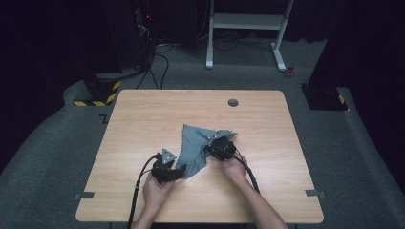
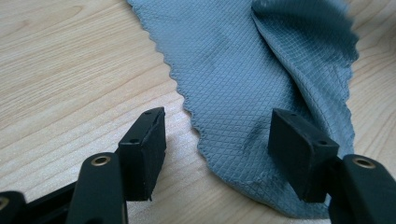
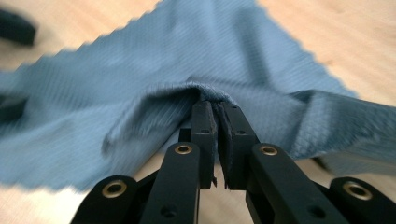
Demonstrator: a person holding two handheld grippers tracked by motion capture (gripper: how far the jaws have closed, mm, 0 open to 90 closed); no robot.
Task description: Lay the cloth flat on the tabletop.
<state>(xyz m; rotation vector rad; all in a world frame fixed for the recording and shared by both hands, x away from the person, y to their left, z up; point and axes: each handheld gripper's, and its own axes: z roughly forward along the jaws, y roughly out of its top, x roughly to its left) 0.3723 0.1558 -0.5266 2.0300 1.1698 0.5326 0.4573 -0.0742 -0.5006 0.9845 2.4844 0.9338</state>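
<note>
Forearms and hands enter our high view from the bottom edge. We list the wooden table (image 1: 143, 119) first, filling the centre of the frame. Next, the grey cloth (image 1: 196, 143), lying mid-frame, its long axis running from upper right down to lower left. Our right gripper (image 3: 215, 109) is pinched tight on a raised fold of the cloth. Our left gripper (image 2: 217, 140) stands spread, one jaw on bare wood, the other over the cloth's lower corner, nothing clamped.
</note>
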